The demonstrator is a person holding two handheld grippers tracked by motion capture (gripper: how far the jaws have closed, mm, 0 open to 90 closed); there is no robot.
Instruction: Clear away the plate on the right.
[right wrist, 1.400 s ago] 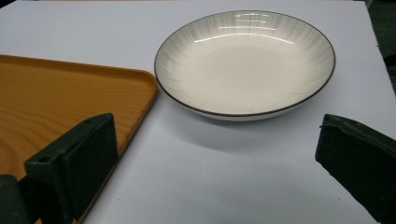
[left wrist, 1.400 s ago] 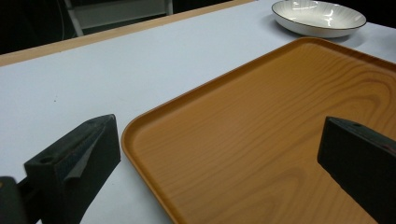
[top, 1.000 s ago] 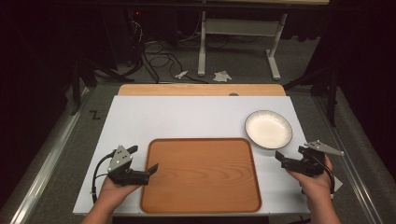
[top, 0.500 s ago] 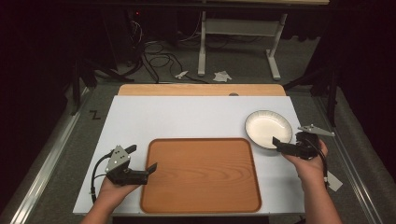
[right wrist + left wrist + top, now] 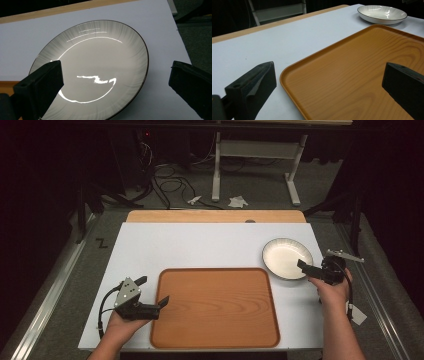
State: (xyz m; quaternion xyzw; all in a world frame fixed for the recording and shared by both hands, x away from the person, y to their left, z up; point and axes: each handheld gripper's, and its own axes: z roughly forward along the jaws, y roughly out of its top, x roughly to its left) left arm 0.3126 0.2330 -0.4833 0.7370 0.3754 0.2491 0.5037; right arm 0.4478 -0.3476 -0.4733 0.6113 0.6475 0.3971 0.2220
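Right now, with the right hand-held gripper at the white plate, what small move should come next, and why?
Probably ease the right hand-held gripper forward so its open jaws straddle the near rim of the white plate, then close. The jaws stand wide apart, with the plate just ahead of them and not gripped. The wooden tray beside it lies bare, a likely place for the plate.

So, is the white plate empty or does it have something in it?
Empty. The white plate shows a bare glossy inside with light reflections in the right gripper view, and it looks bare in the high view too.

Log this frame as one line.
right gripper: open, over white ceramic plate rim | left gripper: open, at brown wooden tray left edge | plate beside tray
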